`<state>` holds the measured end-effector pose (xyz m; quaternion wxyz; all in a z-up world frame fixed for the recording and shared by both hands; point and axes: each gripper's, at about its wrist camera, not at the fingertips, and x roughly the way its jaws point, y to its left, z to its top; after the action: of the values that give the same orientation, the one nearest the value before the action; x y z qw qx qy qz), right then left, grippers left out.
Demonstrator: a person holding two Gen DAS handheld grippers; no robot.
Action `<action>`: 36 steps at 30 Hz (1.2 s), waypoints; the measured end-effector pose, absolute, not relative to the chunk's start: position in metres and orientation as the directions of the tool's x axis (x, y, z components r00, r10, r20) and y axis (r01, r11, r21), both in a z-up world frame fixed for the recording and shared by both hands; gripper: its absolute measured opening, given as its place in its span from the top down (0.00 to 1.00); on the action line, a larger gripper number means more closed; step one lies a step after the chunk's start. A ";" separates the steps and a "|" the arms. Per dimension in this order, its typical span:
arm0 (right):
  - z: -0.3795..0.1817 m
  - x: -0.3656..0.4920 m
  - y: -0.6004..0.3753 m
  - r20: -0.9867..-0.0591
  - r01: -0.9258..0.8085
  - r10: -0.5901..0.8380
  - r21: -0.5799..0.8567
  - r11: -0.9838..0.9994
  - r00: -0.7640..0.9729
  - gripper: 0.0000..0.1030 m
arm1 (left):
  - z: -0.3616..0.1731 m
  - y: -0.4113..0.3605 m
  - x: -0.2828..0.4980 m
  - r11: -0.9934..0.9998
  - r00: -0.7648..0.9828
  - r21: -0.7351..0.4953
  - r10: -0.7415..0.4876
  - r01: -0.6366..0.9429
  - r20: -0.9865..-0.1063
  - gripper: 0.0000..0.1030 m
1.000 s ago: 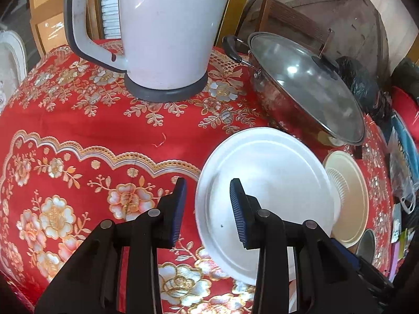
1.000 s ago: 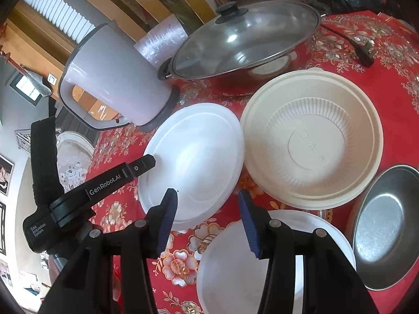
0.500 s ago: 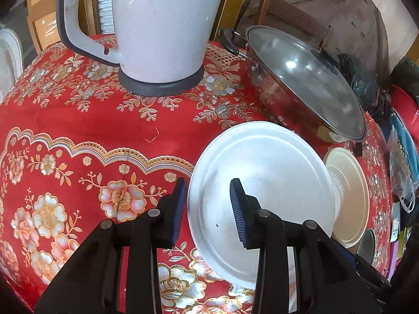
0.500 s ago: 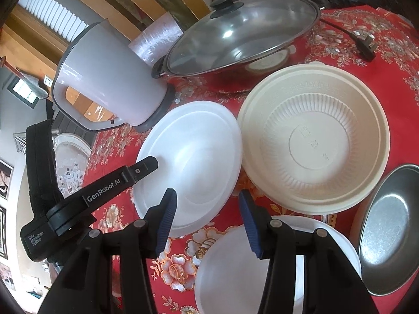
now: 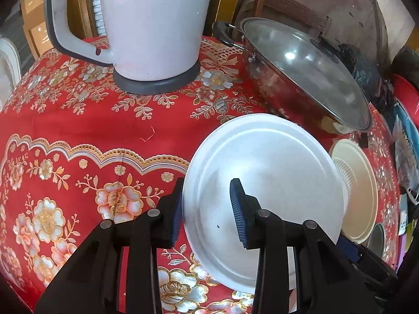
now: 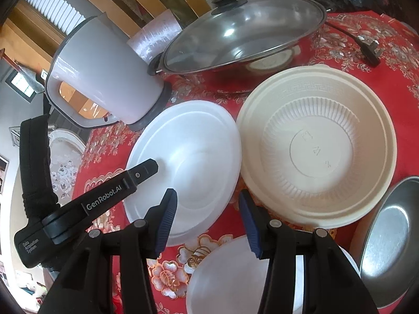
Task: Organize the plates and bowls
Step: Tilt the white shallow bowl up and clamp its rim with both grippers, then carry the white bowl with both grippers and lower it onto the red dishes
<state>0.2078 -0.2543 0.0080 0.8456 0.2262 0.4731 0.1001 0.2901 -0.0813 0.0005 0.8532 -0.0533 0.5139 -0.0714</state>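
A white plate [image 5: 272, 172] lies on the red flowered tablecloth [image 5: 78, 130]. My left gripper [image 5: 208, 212] is open and straddles the plate's near-left rim, with one finger outside the rim and the other over the plate. In the right wrist view that upper finger [image 6: 141, 172] lies across the white plate [image 6: 193, 151]. My right gripper [image 6: 208, 222] hovers above the cloth between this plate and a second white plate [image 6: 230, 274] beneath it. Its jaws are closing with nothing gripped. A cream ribbed bowl [image 6: 316, 144] sits to the right, and a metal bowl [image 6: 387, 235] beyond it.
A white electric kettle [image 5: 152, 26] stands at the back of the table. A steel pan with a glass lid [image 6: 243, 34] sits beside it, close behind the plate and the cream bowl [image 5: 358, 191]. A black power plug [image 6: 369, 52] lies at the far right.
The left gripper has slid toward the white plate, so the rim now sits between its fingers. The right gripper's jaws have narrowed slightly, and both views have shifted a little.
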 end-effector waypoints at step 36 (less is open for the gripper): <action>0.058 0.069 -0.139 -0.620 -0.296 0.645 0.577 0.761 0.447 0.89 | 0.068 0.083 0.057 0.979 0.565 -0.166 -0.070 -0.120 -0.822 0.76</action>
<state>0.0690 -0.1392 0.0578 0.8275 0.1968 0.4424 0.2842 0.0574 0.0834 0.0677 0.8787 -0.1018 0.4661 0.0144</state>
